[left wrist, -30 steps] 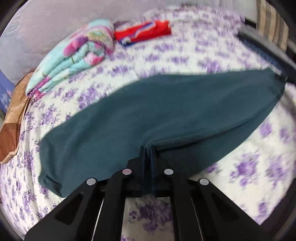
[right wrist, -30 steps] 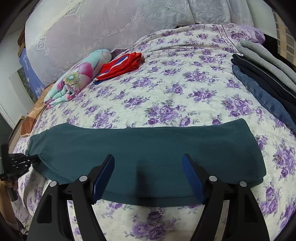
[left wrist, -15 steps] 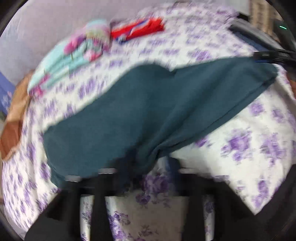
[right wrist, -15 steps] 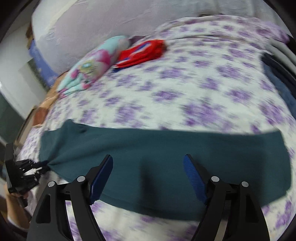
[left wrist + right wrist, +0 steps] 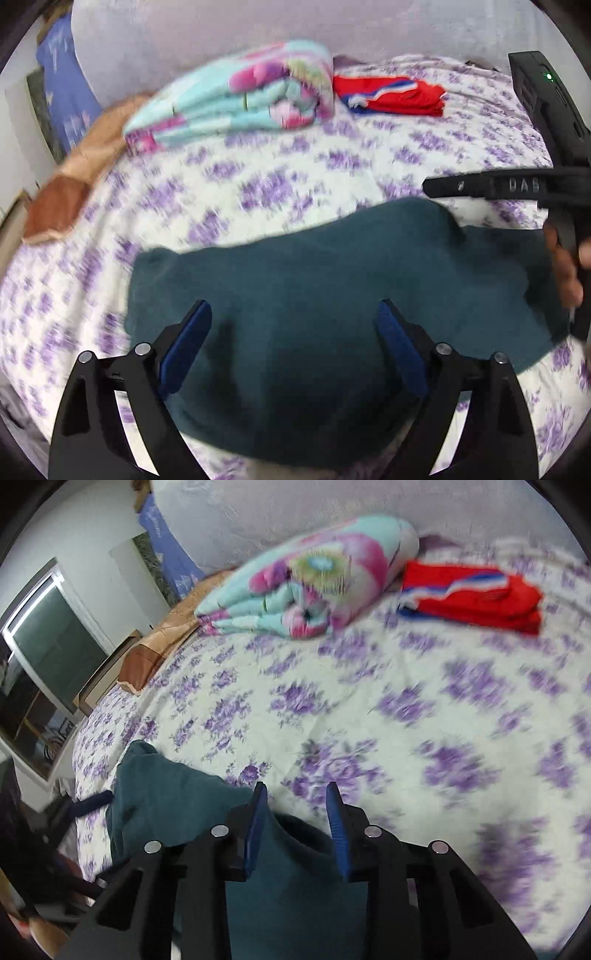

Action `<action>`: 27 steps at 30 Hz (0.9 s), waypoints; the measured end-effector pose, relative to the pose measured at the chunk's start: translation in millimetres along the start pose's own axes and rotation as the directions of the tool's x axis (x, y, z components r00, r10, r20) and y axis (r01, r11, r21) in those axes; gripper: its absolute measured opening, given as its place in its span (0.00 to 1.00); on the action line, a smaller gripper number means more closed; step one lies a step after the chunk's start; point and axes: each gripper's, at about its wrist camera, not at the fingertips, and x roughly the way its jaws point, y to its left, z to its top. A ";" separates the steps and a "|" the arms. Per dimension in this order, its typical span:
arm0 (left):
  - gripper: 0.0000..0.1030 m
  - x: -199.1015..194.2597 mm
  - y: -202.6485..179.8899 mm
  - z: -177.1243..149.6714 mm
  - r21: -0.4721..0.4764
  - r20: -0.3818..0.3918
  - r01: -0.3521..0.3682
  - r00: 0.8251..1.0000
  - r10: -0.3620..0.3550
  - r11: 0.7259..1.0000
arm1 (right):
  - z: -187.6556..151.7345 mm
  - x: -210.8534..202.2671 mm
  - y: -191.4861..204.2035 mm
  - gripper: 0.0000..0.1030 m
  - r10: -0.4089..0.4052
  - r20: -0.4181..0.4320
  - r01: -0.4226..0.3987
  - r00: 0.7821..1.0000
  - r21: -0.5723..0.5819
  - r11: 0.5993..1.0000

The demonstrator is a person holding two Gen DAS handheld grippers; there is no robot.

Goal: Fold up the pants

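Observation:
Dark teal pants (image 5: 314,295) lie across the floral bedsheet (image 5: 277,184), bunched up at their far right. My left gripper (image 5: 291,332) hovers over their near middle. Its jaws are opening wide and hold nothing, with the cloth lying below the blue pads (image 5: 184,343). In the right wrist view my right gripper (image 5: 297,812) sits at an edge of the pants (image 5: 166,794). Its jaws are closing, a hump of teal cloth rises between them, and a gap still shows at the pads (image 5: 255,827). The right gripper's black finger (image 5: 480,184) and a hand (image 5: 565,266) show at the right of the left wrist view.
A rolled floral blanket (image 5: 314,587) and a folded red garment (image 5: 472,598) lie at the far side of the bed. An orange-brown pillow (image 5: 55,195) sits at the left edge. A window (image 5: 48,657) and furniture stand beyond the bed's left side.
My left gripper let go of the teal cloth and opened wide. My right gripper swept left along the pants to their edge, and its jaws narrowed.

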 end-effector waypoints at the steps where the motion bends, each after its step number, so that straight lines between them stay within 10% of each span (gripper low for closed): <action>1: 0.85 5.3 0.5 -3.4 -0.004 -0.018 0.007 1.000 -0.007 1.000 | -8.3 8.1 3.9 0.26 0.049 -0.058 -0.050 0.997 -0.016 0.999; 6: 0.88 29.0 19.2 -13.2 -0.092 -0.066 0.072 0.995 -0.079 0.993 | -40.2 7.7 18.3 0.22 0.075 -0.154 -0.098 0.985 -0.145 0.985; 17: 0.90 33.8 24.9 -15.8 -0.130 -0.056 0.095 0.993 -0.103 0.987 | 1.1 27.6 -3.6 0.49 0.221 -0.162 -0.204 0.962 0.110 0.973; 22: 0.91 35.5 24.0 -16.4 -0.128 -0.054 0.100 0.993 -0.107 0.987 | 5.3 54.3 -21.9 0.49 0.412 -0.197 -0.324 0.890 0.363 0.874; 27: 0.91 34.8 23.2 -15.1 -0.123 -0.058 0.093 0.993 -0.101 0.988 | 25.6 47.8 -14.1 0.20 0.424 -0.124 -0.355 0.897 0.367 0.860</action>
